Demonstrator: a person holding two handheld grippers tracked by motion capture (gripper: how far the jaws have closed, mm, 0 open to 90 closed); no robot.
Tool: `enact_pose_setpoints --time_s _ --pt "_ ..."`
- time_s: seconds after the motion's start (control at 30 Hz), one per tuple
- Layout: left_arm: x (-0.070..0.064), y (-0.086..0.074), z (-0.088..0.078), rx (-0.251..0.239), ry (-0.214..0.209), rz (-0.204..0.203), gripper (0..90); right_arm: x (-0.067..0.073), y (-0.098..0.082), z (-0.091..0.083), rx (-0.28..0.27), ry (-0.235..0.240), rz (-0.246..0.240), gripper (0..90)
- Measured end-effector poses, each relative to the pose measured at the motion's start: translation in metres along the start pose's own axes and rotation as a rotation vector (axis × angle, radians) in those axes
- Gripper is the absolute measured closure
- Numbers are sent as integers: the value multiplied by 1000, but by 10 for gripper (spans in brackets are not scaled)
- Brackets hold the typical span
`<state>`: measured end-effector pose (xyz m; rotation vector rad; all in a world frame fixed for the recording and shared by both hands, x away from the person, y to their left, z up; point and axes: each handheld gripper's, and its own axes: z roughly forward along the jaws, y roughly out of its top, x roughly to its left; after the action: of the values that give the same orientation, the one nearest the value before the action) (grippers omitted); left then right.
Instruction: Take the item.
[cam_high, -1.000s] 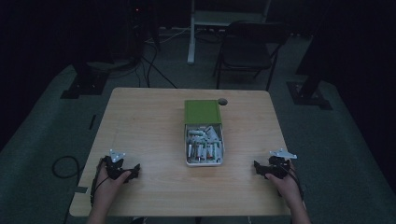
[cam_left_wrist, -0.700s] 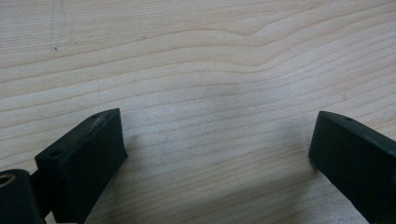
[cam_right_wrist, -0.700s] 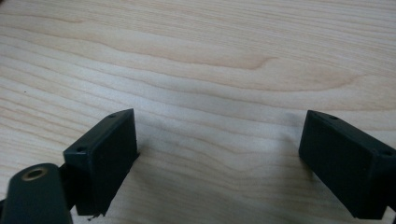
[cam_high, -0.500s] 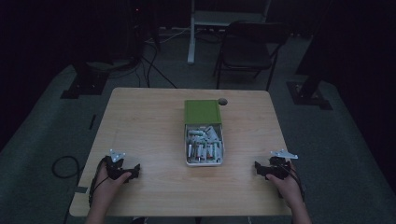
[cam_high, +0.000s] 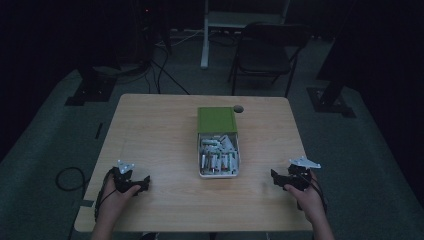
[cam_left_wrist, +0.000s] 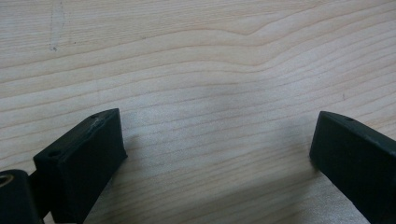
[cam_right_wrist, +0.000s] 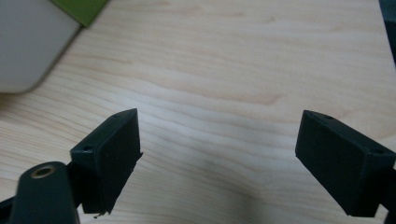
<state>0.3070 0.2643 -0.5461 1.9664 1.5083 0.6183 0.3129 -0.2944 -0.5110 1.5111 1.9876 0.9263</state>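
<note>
High view: the left gripper (cam_high: 134, 181) and right gripper (cam_high: 282, 180) rest near the front corners of the wooden table (cam_high: 160, 135), well apart from the white tray (cam_high: 218, 173) at centre. The tray holds loose batteries (cam_high: 216, 161); a green lid (cam_high: 216, 120) covers its far half. A small dark hole (cam_high: 238, 108) sits just beside the lid.

Left gripper view: jaws spread wide, nothing between them, bare tabletop (cam_left_wrist: 196, 70) below.

Right gripper view: jaws spread wide and empty; a tray corner (cam_right_wrist: 28, 46) and green edge (cam_right_wrist: 81, 9) lie at upper left.

Hazards: the batteries lie heaped and round, so a grip off the middle would likely let one roll free. A jaw striking the rim could shift the light tray. Dim lighting makes aiming harder.
</note>
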Motion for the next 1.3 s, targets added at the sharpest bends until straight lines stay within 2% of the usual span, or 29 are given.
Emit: enact_pose_setpoints --time_s 0.27,0.43,0.73,1.07,1.3 --pt "0 0 0 0 0 0 34 10 15 -11 -35 4 -24 164" --pt "0 0 0 1 0 0 33 23 29 -22 -68 28 -39 244" --pt "0 0 0 1 0 1 33 48 47 -34 -108 95 -78 250" --pt "0 0 0 1 0 1 33 75 59 -37 -127 145 -142 274" --pt "0 0 0 2 0 1 34 91 63 -35 -128 188 -153 274"
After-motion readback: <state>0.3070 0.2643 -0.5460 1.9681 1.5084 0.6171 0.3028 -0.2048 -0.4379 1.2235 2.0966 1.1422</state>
